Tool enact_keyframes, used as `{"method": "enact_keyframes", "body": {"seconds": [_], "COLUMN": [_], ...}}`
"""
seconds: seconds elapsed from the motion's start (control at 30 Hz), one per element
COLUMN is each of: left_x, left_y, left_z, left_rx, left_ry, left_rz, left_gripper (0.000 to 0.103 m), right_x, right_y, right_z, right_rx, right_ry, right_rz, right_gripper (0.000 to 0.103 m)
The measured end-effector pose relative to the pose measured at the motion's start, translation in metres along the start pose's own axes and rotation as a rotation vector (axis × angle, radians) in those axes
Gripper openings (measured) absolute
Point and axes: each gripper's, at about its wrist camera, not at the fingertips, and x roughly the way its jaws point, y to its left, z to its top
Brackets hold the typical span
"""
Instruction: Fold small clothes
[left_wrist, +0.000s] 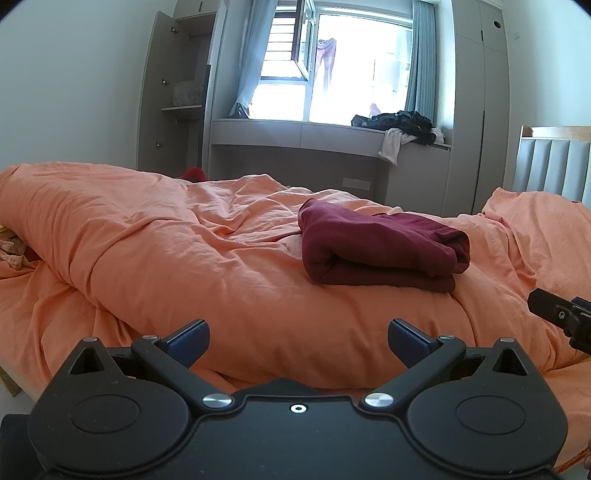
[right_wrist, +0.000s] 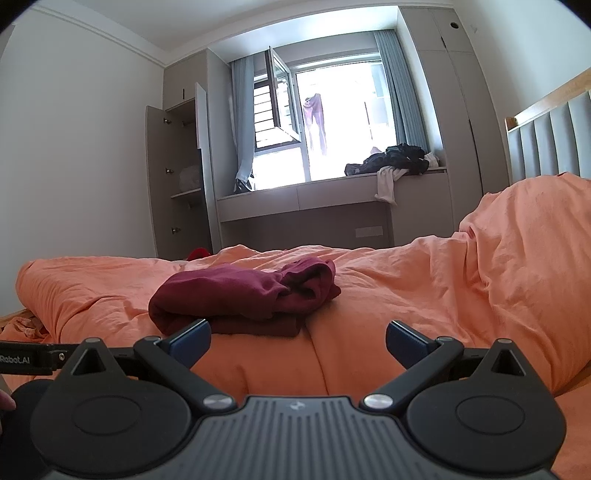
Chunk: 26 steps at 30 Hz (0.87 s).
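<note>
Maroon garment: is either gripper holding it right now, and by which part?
Nothing held. Left gripper and right gripper are both open and empty; the folded maroon garment lies free on the orange duvet.

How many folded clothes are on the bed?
1. A dark red folded garment lies on the orange duvet, ahead of both open grippers. A loose pile of clothes sits on the window ledge, not on the bed.

Two low wrist views over the bed (left_wrist: 147, 236), windowward, sharing the folded garment (left_wrist: 376, 251).
</note>
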Motion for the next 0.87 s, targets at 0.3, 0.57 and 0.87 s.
{"method": "enact_keyframes", "body": {"seconds": [0.3, 0.57, 0.87], "left_x": [-0.0010, -0.0025, -0.0022], "left_y": [-0.0055, -0.0086, -0.0096], "left_z": [-0.0012, -0.0014, -0.0012], "left_rx": [0.028, 0.047, 0.047], "left_ry": [-0.002, -0.012, -0.009], "left_rz": [0.040, 0.043, 0.045], "left_gripper": [0.102, 0.102, 0.103], "right_x": [0.0023, 0.0041, 0.0068], "right_y": [-0.0012, -0.0016, -0.0027], "right_z": [-0.0016, -0.0027, -0.0055], "right_rx": [0.005, 0.008, 0.016], "right_ry": [0.004, 0.007, 0.015], "right_rz": [0.004, 0.009, 0.011], "right_gripper": [0.103, 0.103, 0.103]}}
